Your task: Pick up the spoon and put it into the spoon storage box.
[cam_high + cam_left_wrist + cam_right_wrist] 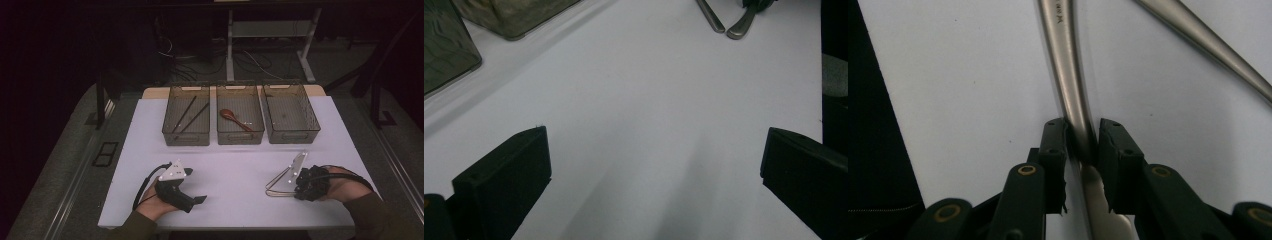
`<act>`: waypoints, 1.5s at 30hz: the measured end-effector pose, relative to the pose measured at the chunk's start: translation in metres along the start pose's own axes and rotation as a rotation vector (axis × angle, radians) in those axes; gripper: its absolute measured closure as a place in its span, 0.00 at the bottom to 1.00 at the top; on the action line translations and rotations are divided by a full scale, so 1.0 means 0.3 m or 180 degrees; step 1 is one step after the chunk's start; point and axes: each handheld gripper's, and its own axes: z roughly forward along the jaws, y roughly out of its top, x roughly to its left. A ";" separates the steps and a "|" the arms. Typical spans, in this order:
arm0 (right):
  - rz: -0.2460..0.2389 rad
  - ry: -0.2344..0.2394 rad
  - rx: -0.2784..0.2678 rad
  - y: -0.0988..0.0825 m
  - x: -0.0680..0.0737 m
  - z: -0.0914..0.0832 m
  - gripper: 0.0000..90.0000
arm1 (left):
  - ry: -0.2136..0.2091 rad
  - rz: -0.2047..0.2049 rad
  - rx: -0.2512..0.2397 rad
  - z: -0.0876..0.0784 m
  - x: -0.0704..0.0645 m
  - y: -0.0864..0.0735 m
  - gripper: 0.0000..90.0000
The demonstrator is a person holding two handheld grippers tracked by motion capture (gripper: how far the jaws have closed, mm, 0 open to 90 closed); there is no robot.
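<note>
Right gripper is clamped on a metal utensil handle at the table's near right (spoon or fork, can't tell); left gripper idles with jaws wide open. Next up: lift it and carry it to a far bin.

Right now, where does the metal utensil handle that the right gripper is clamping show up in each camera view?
High view: the slim silver metal handle lies lower right on the white table, in front of the right gripper.
Left gripper view: top edge, right of centre.
Right gripper view: centre, running up from between the jaws.
Shared landmark: the second metal handle beside it.
</note>
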 end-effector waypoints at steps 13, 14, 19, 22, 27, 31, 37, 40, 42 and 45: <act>-0.0035 0.0014 -0.0232 -0.030 0.005 -0.007 0.89 | 0.0001 0.0002 -0.0003 0.000 0.000 0.001 0.00; -0.0013 0.0012 -0.0282 -0.036 0.004 -0.011 0.89 | 0.0002 0.0004 -0.0001 0.001 0.000 0.001 0.00; 0.0149 -0.0044 -0.0673 -0.062 -0.017 -0.048 0.89 | 0.0010 0.0000 -0.0015 -0.002 -0.001 0.001 0.00; 0.0301 -0.0076 -0.0865 -0.075 -0.022 -0.068 0.89 | 0.0010 -0.0007 -0.0024 -0.001 0.001 0.000 0.00; 0.0593 -0.0129 -0.1149 -0.096 -0.038 -0.087 0.89 | 0.0004 -0.0008 -0.0039 -0.002 0.001 0.000 0.00; 0.0823 -0.0216 -0.1345 -0.113 -0.053 -0.110 0.88 | 0.0002 -0.0014 -0.0046 -0.002 0.003 -0.001 0.00; 0.1188 -0.0402 -0.1681 -0.141 -0.079 -0.149 0.89 | 0.0002 -0.0027 -0.0060 -0.004 0.008 -0.002 0.00; 0.1331 -0.0500 -0.1811 -0.150 -0.098 -0.174 0.89 | 0.0003 -0.0018 -0.0056 -0.004 0.008 -0.002 0.00; 0.1418 -0.0570 -0.1913 -0.153 -0.110 -0.197 0.89 | 0.0006 -0.0027 -0.0061 -0.003 0.009 -0.002 0.00; 0.1513 -0.0681 -0.2040 -0.152 -0.133 -0.236 0.89 | 0.0010 -0.0031 -0.0062 -0.003 0.010 -0.002 0.00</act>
